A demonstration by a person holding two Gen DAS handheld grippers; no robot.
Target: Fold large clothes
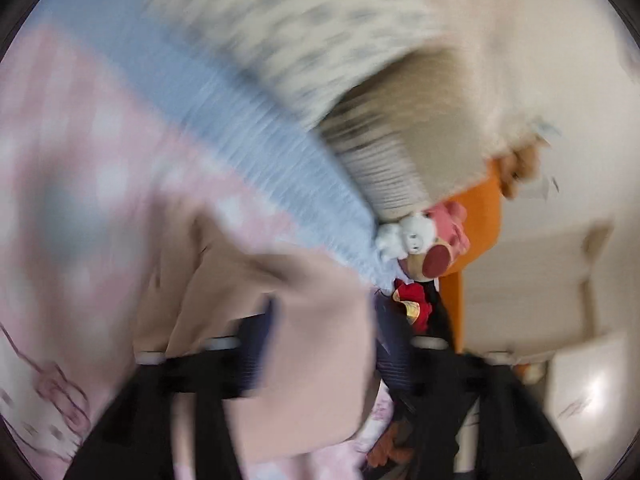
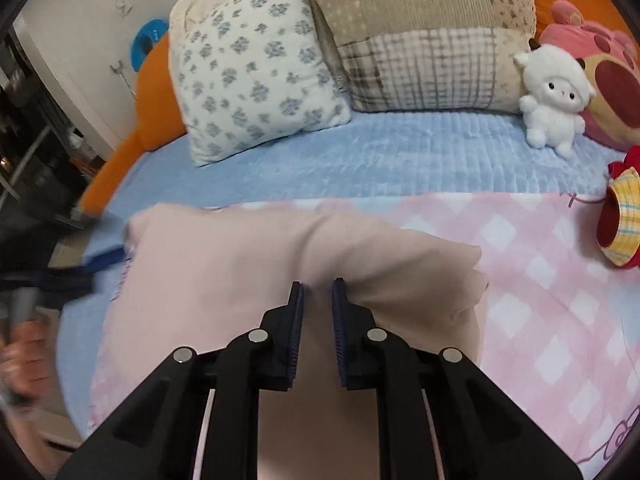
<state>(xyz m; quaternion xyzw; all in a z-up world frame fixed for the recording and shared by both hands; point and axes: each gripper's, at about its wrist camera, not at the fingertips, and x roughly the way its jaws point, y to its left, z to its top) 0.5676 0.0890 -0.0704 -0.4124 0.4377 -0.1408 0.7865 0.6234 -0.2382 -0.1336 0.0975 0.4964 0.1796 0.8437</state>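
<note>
1. At the far left of the right wrist view, the left gripper [image 2: 86, 268] shows only as a blurred dark blue shape at the left edge of the pale pink garment [image 2: 240, 256].
2. In its own smeared view, the left gripper [image 1: 320, 344] has the garment [image 1: 316, 344] filling the wide gap between its jaws; whether they press on it I cannot tell.
3. The garment lies on a pink checked blanket [image 2: 552, 280] spread over the blue quilted bed [image 2: 400, 160], its far edge bunched up.
4. The right gripper [image 2: 318, 292] hovers just above the middle of the garment, jaws parted and holding nothing.
5. Behind stand a floral pillow [image 2: 256, 68] and a patchwork pillow [image 2: 424, 36].
6. At the right sits a white plush lamb [image 2: 554, 96], beside a pink plush [image 2: 600, 80].
</note>
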